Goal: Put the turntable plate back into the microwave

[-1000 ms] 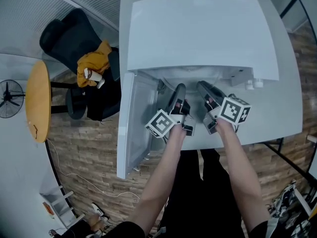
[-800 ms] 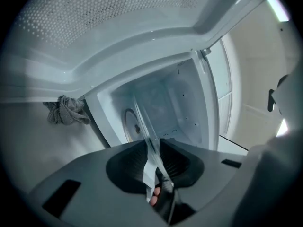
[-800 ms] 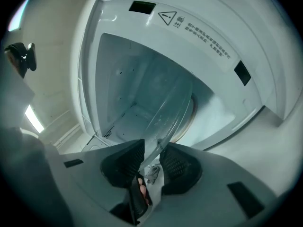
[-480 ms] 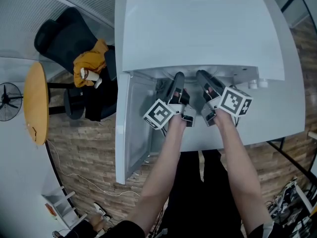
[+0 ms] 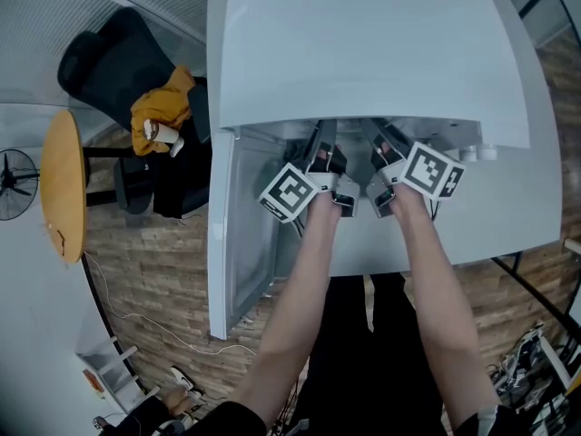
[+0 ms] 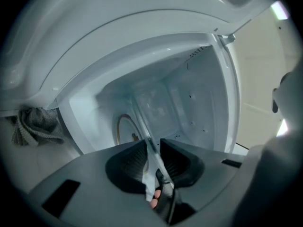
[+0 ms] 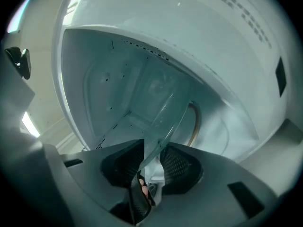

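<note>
The clear glass turntable plate (image 6: 142, 124) is seen edge-on in the left gripper view, its rim between the pads of my left gripper (image 6: 152, 148), whose jaws are opening while still on the glass. My right gripper (image 7: 152, 155) is shut on the plate's (image 7: 165, 112) other side. Both point into the open cavity (image 6: 165, 98) of the white microwave (image 5: 363, 44), where a tan roller ring (image 6: 124, 129) lies on the floor. From the head view only the marker cubes (image 5: 292, 192) (image 5: 433, 171) and forearms show; the fingertips and plate are hidden under the microwave's top.
The microwave door (image 5: 238, 225) hangs open to the left. The microwave stands on a white table (image 5: 517, 216). A dark chair with a yellow cloth (image 5: 159, 116), a round wooden table (image 5: 64, 184) and a fan (image 5: 16, 184) stand at the left. A grey cloth (image 6: 35, 124) lies beside the microwave.
Both grippers have moved forward with the plate, deeper under the microwave's top; their front ends are now hidden inside the cavity.
</note>
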Motion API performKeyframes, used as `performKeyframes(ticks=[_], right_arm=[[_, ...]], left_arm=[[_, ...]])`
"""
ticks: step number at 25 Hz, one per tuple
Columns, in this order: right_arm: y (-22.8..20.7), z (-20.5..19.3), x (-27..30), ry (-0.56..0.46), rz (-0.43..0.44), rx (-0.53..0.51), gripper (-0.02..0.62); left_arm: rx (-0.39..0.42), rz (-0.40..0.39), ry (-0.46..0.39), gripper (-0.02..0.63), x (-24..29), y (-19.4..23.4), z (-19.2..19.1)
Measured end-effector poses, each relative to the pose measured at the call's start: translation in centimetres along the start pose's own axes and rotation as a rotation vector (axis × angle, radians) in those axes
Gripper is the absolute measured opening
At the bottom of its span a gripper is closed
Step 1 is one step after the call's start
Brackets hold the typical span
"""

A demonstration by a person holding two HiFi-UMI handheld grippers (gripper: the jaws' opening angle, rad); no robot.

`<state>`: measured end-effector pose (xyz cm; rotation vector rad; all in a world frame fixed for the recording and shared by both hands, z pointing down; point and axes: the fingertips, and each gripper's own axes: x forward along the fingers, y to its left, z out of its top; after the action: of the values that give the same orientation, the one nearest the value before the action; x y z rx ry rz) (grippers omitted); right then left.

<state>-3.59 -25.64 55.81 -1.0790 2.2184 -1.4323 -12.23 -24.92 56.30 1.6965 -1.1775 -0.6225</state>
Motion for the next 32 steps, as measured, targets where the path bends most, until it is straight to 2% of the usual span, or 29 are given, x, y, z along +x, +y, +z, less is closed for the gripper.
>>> performKeyframes(ticks=[6, 13, 20, 23, 28, 31, 32], right_arm=[[-0.3, 0.1, 0.4, -0.013, -0.016, 0.011, 0.118], [-1.0, 0.2, 0.6, -0.027, -0.034, 0.023, 0.123], [-1.4, 0.7, 1.2, 0.001, -0.075, 0.011, 0.132], [-1.3, 0.6, 1.0, 0.013, -0.100, 0.013, 0.133], [-1.2, -0.8, 0.4, 0.036, -0.089, 0.060, 0.190], [-1.3, -1.6, -0.7, 0.034, -0.076, 0.068, 0.166], [-1.3, -1.7, -1.1, 0.032, -0.070, 0.072, 0.138]], left_arm=[[0.003, -0.018, 0.005, 0.083, 0.6, -0.2, 0.3], [-0.010, -0.001, 0.017, 0.087, 1.1, 0.4, 0.1], [-0.027, 0.006, 0.008, 0.089, 1.7, 0.6, 0.5], [-0.056, 0.006, -0.011, 0.083, 1.6, 0.4, 0.6], [-0.148, 0.023, -0.042, 0.058, 1.7, 1.1, 0.6], [-0.187, 0.045, -0.062, 0.044, 1.7, 1.8, 0.6], [-0.193, 0.048, -0.065, 0.044, 1.6, 1.9, 0.6]])
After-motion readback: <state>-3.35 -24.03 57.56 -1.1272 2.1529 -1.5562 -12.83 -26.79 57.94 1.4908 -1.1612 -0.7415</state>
